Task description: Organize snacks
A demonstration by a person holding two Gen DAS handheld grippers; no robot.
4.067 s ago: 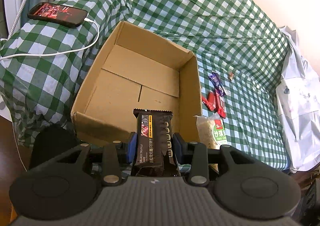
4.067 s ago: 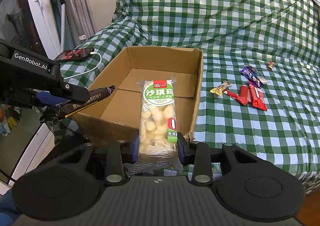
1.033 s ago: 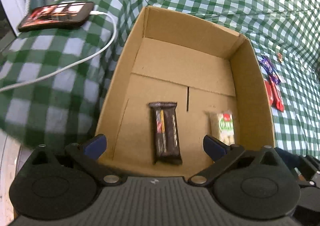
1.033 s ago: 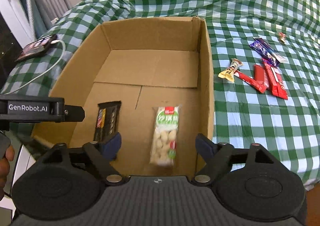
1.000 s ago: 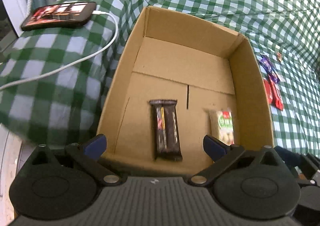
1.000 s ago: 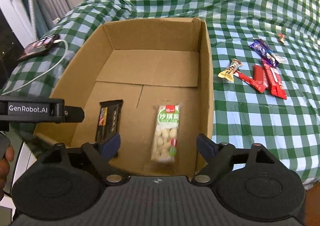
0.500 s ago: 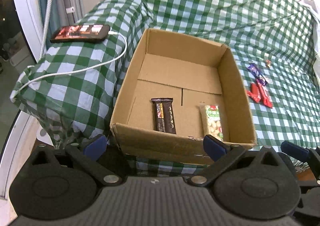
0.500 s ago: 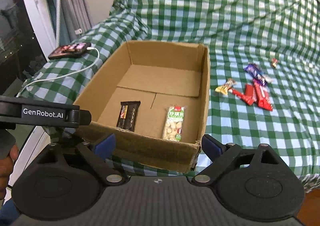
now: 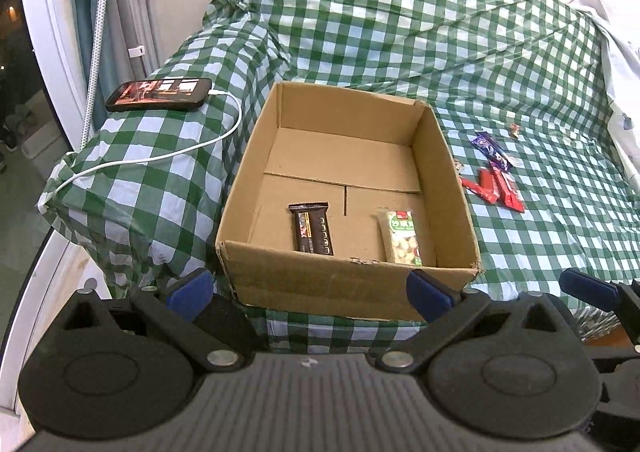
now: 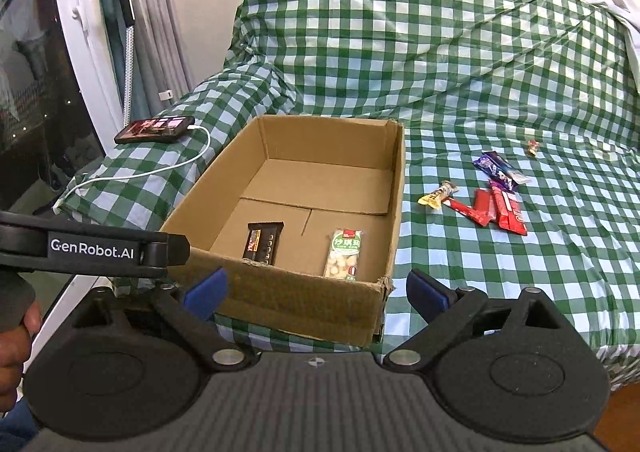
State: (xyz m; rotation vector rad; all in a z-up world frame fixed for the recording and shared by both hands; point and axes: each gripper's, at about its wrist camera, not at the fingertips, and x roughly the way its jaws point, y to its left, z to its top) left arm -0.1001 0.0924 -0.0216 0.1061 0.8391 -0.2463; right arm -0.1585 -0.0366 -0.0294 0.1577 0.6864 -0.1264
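Note:
An open cardboard box sits on the green checked bed cover. On its floor lie a dark chocolate bar and, to its right, a green-and-white snack pack. My left gripper hangs open and empty before the box's near wall. My right gripper is beside it, its jaws still opening with nothing between them. Several loose snacks, red, purple and yellow, lie on the cover right of the box.
A phone on a white cable lies on a pillow left of the box. A window frame and curtains stand at far left. White cloth lies at far right. A hand holds the left tool.
Both grippers let go of their snacks, which now lie in the box, then drew back and up; the box looks smaller and farther. The right jaws spread slightly wider.

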